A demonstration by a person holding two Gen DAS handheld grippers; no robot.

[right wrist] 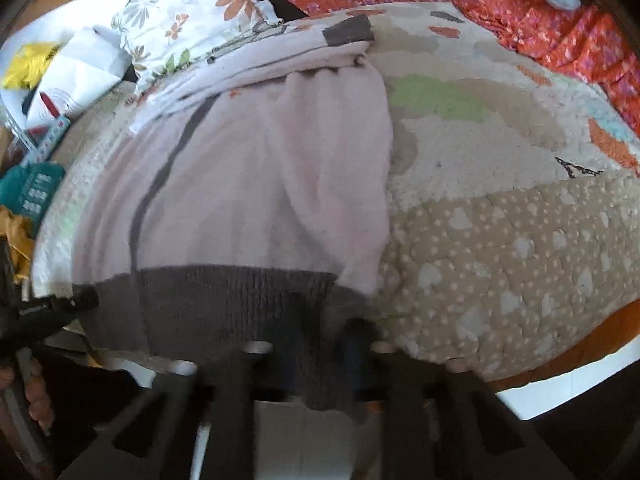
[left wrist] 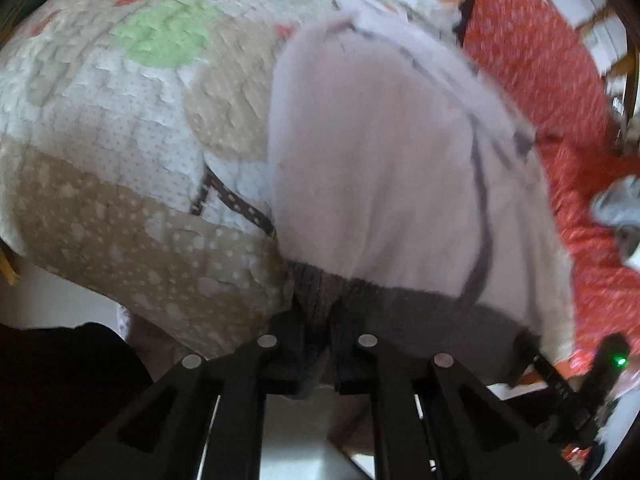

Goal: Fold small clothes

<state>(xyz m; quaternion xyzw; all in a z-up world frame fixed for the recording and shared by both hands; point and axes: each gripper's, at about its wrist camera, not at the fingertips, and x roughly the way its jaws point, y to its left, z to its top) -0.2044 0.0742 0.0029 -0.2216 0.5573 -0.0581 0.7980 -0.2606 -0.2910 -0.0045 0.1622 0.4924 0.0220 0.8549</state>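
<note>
A small pale lilac sweater (left wrist: 384, 152) with a dark grey ribbed hem and dark seams lies on a patchwork quilt (left wrist: 120, 128). My left gripper (left wrist: 316, 332) is shut on the grey hem at the sweater's near left corner. In the right wrist view the same sweater (right wrist: 248, 176) lies lengthwise away from me, and my right gripper (right wrist: 320, 344) is shut on the grey hem (right wrist: 224, 300) at its near right corner. The other gripper shows at the left edge of the right wrist view (right wrist: 44, 312) and at the lower right of the left wrist view (left wrist: 600, 364).
Red flowered bedding (left wrist: 560, 92) lies beyond and right of the quilt. A flowered pillow (right wrist: 192, 20), papers and boxes (right wrist: 44, 120) crowd the far left in the right wrist view. The quilt's near edge (right wrist: 500, 320) hangs over the bed side.
</note>
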